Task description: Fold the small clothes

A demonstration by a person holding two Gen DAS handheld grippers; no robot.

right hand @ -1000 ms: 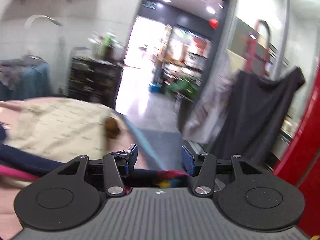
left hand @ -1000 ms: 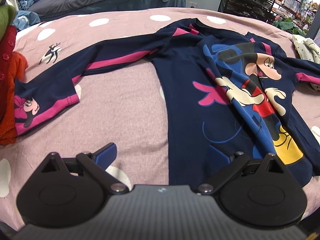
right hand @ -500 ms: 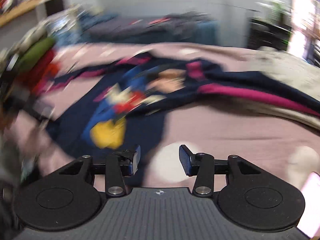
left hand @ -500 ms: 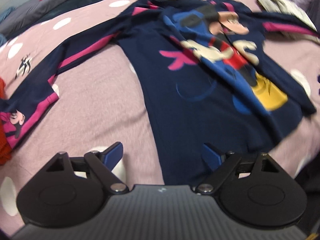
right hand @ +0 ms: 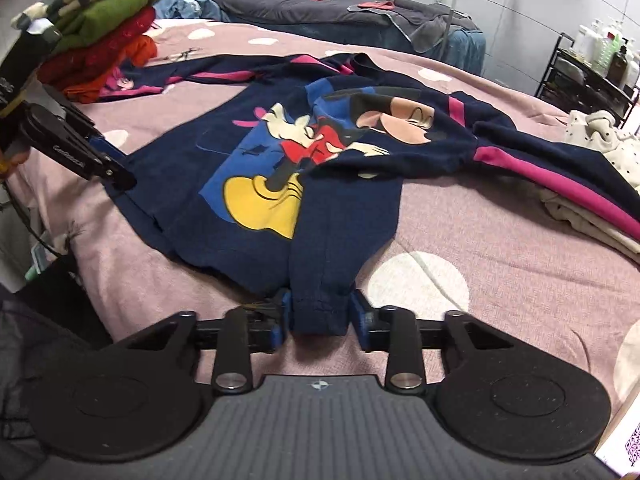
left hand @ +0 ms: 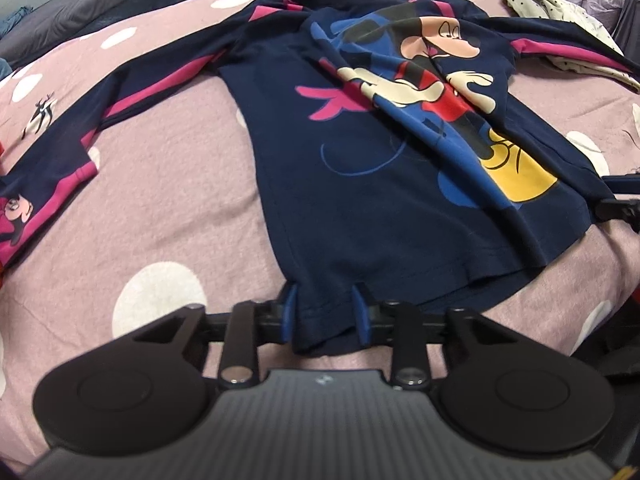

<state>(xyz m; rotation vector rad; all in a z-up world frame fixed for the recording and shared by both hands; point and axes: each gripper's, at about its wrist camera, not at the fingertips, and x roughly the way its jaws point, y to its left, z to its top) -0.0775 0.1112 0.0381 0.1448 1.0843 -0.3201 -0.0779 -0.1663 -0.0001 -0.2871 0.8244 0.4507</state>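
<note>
A navy long-sleeved shirt (left hand: pixel 360 200) with a cartoon mouse print and pink sleeve stripes lies spread on the bed, its front creased. My left gripper (left hand: pixel 326 314) is at the hem's left corner. Its jaws are closing, and a bunch of hem fabric is squeezed between the blue pads. My right gripper (right hand: pixel 320 318) straddles the hem's other corner of the shirt (right hand: pixel 320 240). Its jaws are closing too, with the fold between them and a thin gap at the right pad. Each gripper also shows at the edge of the other's view.
The pink bedspread (left hand: pixel 160 200) has white dots. A stack of folded clothes (right hand: pixel 100 20) stands at the far left by the left sleeve's cuff. A cream dotted garment (right hand: pixel 592 140) lies under the right sleeve. A dark bed (right hand: pixel 340 12) and a shelf rack (right hand: pixel 592 68) stand beyond.
The left gripper came down onto the hem and its jaws narrowed from wide apart. The right gripper swung from facing the room down to the bed and narrowed around the hem's other corner.
</note>
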